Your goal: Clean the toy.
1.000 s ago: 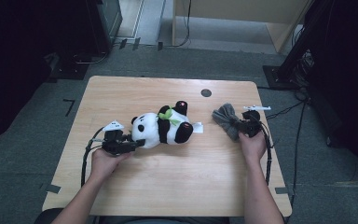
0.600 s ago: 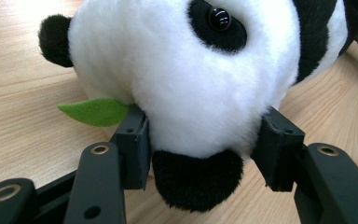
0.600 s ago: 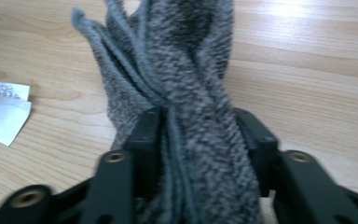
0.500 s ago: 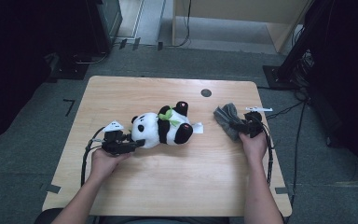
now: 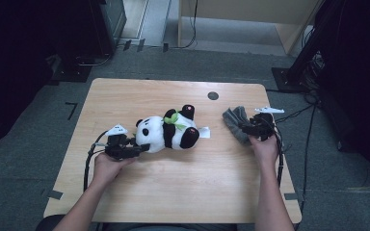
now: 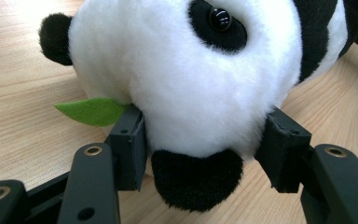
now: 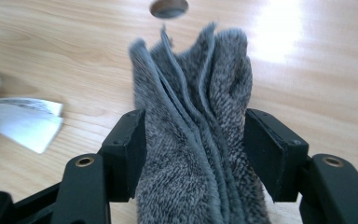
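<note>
On the wooden table (image 5: 125,202) between my two hands lies a toy panda (image 5: 166,132), on its side near the middle, head toward my left. My left gripper (image 5: 142,148) is at that head: in the left gripper view the panda (image 6: 186,79) bulges between the pads, both pressing into the white fur, so I read it as clamped on the head, though its jaws have just been easing apart. A green felt leaf (image 6: 91,111) sticks out just beside one pad, flat over the wood.

Off to the right, near the table's right edge, sits a bunched grey cloth (image 5: 235,122). My right gripper (image 5: 244,129) straddles its near end. In the right gripper view the cloth (image 7: 200,140) stands up in folds between the pads; these jaws have just been opening, and the pads seem only to brush the pile rather than squeeze it, so I count them open. The blur leaves that a little unsure. A white tag (image 7: 21,121) lies flat at the left of that view, apart from the cloth. Beyond the cloth, a dark round hole (image 5: 213,95) marks the far part of the table.
</note>
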